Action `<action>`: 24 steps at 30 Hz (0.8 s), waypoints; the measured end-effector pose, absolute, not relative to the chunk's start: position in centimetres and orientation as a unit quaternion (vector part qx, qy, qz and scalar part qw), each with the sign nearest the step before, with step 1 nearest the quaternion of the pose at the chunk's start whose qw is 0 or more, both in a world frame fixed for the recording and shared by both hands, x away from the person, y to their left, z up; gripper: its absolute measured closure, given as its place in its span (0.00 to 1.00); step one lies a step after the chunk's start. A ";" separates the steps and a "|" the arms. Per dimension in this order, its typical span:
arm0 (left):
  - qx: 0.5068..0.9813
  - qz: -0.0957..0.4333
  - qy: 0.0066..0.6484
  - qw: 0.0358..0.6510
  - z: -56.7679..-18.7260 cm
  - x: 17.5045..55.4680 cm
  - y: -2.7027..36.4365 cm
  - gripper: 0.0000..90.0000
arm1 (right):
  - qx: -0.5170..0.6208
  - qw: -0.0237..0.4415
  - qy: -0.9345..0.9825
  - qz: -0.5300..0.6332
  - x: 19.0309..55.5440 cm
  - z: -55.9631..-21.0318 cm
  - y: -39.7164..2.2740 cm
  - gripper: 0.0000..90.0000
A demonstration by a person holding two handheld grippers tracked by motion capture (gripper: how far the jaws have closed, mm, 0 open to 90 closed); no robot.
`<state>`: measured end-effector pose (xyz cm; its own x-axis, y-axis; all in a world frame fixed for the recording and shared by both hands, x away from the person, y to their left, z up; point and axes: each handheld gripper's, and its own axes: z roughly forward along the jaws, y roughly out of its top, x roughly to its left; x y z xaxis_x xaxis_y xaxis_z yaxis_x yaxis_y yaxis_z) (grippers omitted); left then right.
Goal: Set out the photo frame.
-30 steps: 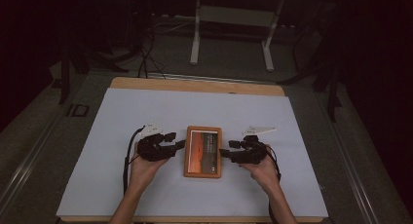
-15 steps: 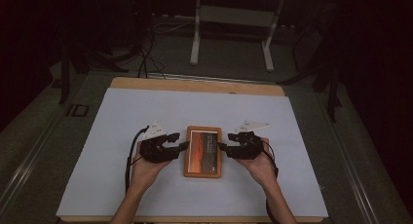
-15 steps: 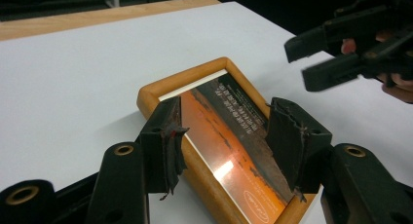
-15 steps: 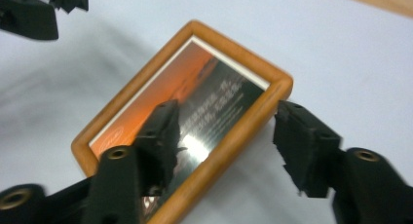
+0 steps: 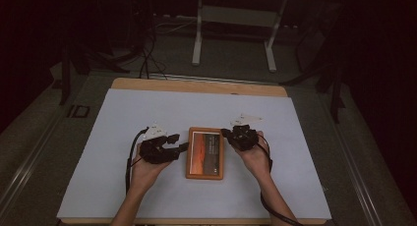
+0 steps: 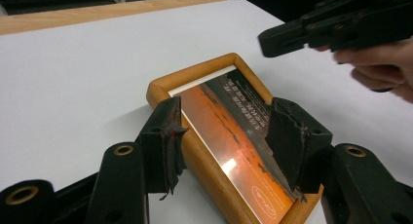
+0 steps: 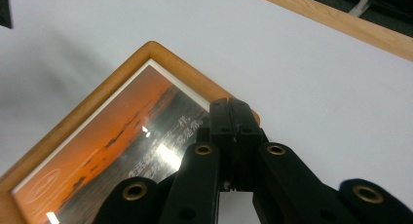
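My left fingers [image 6: 168,136] half-open astride frame [image 5: 205,153], right gripper [image 7: 235,118] just closed empty at its corner: grip pending, next close left.

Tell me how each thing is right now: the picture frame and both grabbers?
Picture frame: lying flat on the white table, picture side up.
Left gripper: jaws half open, straddling the frame's edge.
Right gripper: jaws just closed together, nothing between them, over the frame's corner.

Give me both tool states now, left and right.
Left tool: jaws half open, straddling the picture frame's wooden edge; pads not visibly pressing.
Right tool: just closed, shut on nothing, tips over the frame's corner.
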<state>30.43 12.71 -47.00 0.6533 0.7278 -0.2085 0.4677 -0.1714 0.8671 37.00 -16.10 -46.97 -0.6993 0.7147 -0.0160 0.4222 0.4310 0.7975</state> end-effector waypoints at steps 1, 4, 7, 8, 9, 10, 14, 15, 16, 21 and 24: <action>0.754 0.126 0.397 0.507 -47.0 30.4 12.7 0.52 | 0.343 0.181 0.827 0.407 37.2 -47.1 -15.9 1.00; 0.754 0.122 0.398 0.508 -47.1 30.5 12.7 0.53 | 0.345 0.179 0.826 0.409 37.6 -47.6 -15.4 1.00; 0.758 0.118 0.396 0.506 -47.1 30.4 12.6 0.54 | 0.351 0.175 0.824 0.408 38.0 -48.2 -14.9 1.00; 0.758 0.118 0.396 0.505 -47.1 30.4 12.6 0.54 | 0.352 0.175 0.825 0.406 38.2 -48.4 -14.7 1.00; 0.758 0.117 0.396 0.504 -47.1 30.4 12.6 0.54 | 0.352 0.176 0.826 0.404 38.3 -48.6 -14.6 1.00; 0.758 0.117 0.396 0.504 -47.1 30.5 12.6 0.54 | 0.354 0.178 0.826 0.401 38.4 -48.7 -14.4 1.00; 0.757 0.119 0.399 0.504 -47.2 30.5 12.8 0.54 | 0.364 0.173 0.825 0.396 38.8 -49.1 -14.3 1.00; 0.756 0.118 0.401 0.504 -47.1 30.6 12.9 0.54 | 0.364 0.170 0.825 0.398 38.9 -49.1 -14.4 1.00; 0.755 0.119 0.402 0.504 -47.1 30.6 13.0 0.54 | 0.365 0.169 0.824 0.399 38.9 -49.1 -14.4 1.00; 0.750 0.120 0.408 0.507 -47.1 30.7 13.5 0.54 | 0.361 0.170 0.827 0.396 38.9 -49.1 -14.4 1.00; 0.747 0.119 0.410 0.510 -47.1 30.7 13.6 0.54 | 0.364 0.167 0.826 0.396 39.0 -49.2 -14.7 1.00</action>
<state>30.67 13.61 -47.06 0.6349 0.7339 -0.2413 0.4918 -0.1431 0.8589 39.02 -14.71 -49.23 -0.6784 0.7346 0.0118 0.4695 0.4211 0.7761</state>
